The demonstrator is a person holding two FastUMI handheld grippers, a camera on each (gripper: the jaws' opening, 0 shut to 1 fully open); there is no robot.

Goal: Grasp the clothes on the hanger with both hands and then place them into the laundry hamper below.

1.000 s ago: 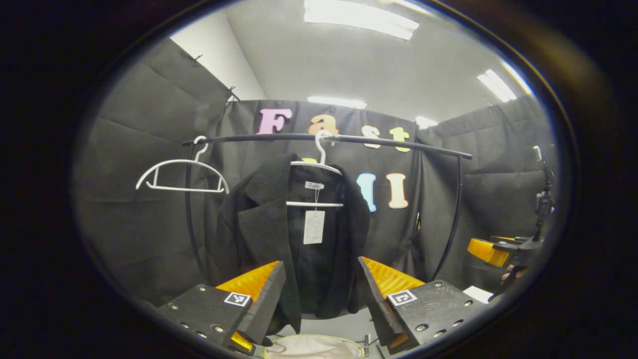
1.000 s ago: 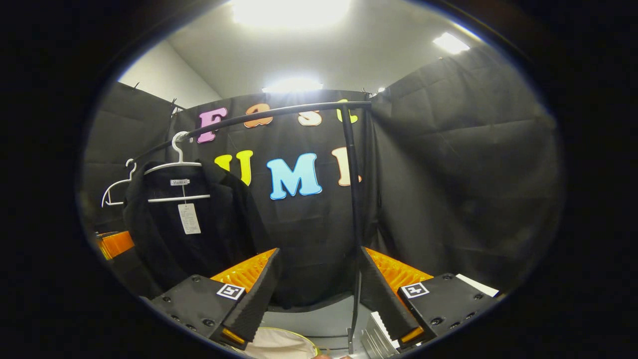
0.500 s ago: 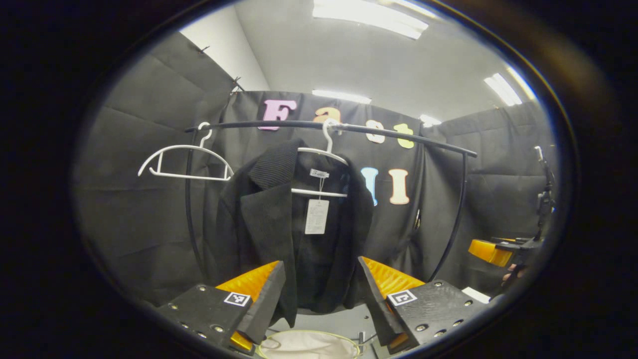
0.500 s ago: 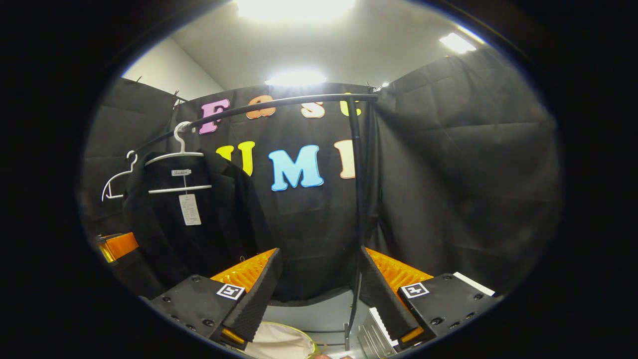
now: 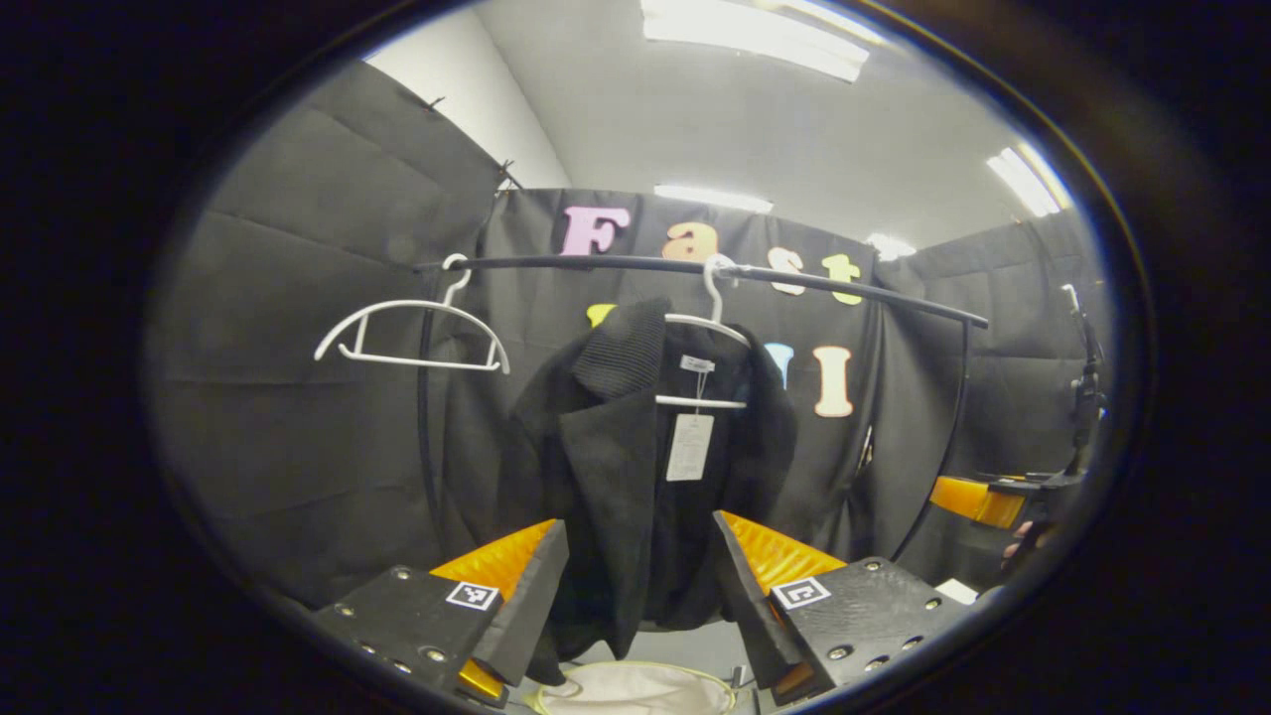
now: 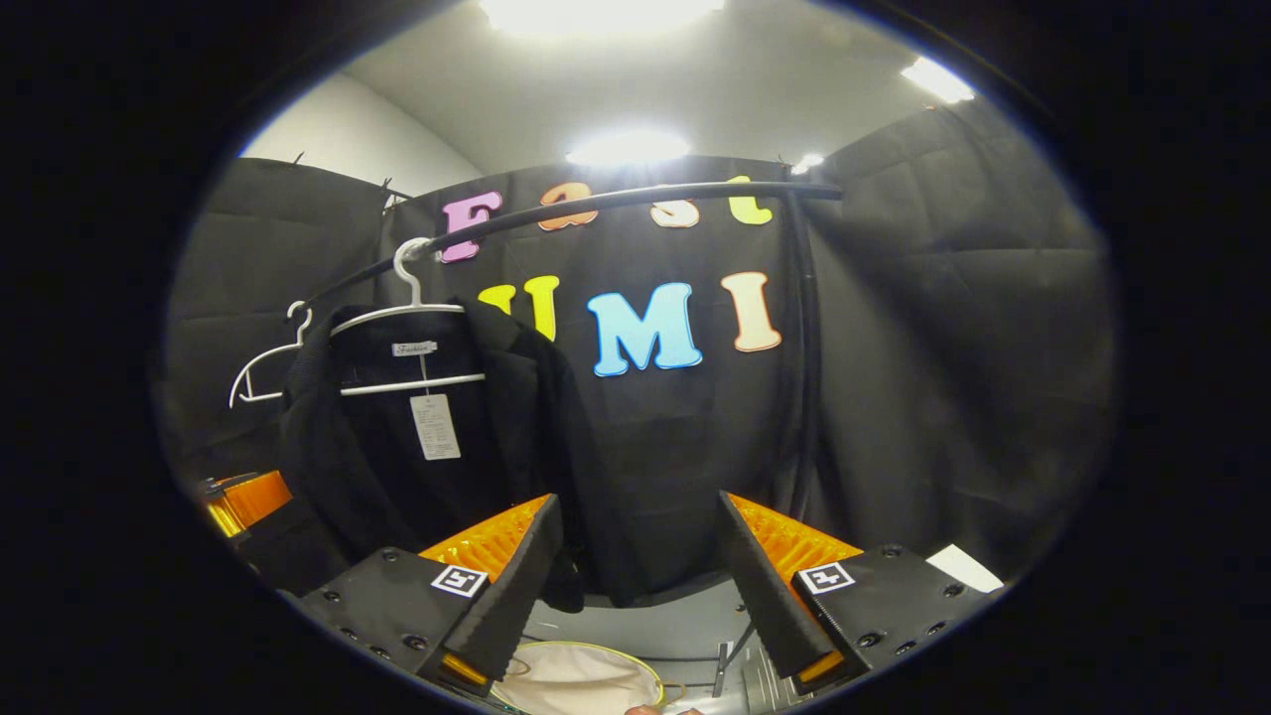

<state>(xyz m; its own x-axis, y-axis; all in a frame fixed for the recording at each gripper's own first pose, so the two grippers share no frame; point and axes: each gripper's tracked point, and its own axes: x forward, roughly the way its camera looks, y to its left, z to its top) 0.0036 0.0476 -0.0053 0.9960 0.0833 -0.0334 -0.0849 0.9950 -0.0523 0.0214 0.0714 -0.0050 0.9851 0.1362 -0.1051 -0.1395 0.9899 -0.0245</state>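
A black jacket (image 5: 635,477) with a white tag hangs on a white hanger (image 5: 707,323) from a black rail (image 5: 695,266). My left gripper (image 5: 640,586) is open a short way in front of the jacket's lower half, touching nothing. In the right gripper view the jacket (image 6: 397,447) hangs to the left, and my right gripper (image 6: 640,581) stands open, apart from it. The pale rim of the laundry hamper (image 5: 635,690) shows below the jacket; the hamper (image 6: 576,680) also lies under the right fingers. The right gripper (image 5: 978,500) appears at the far right of the left gripper view.
An empty white hanger (image 5: 412,333) hangs at the rail's left end. The rail's upright posts (image 6: 804,348) stand at either side. My left gripper (image 6: 248,497) shows orange at the left edge of the right gripper view.
Both cameras have swung left, so the jacket and rail sit further right in each view. The jacket now lies between the left fingers' line. Both grippers stayed open.
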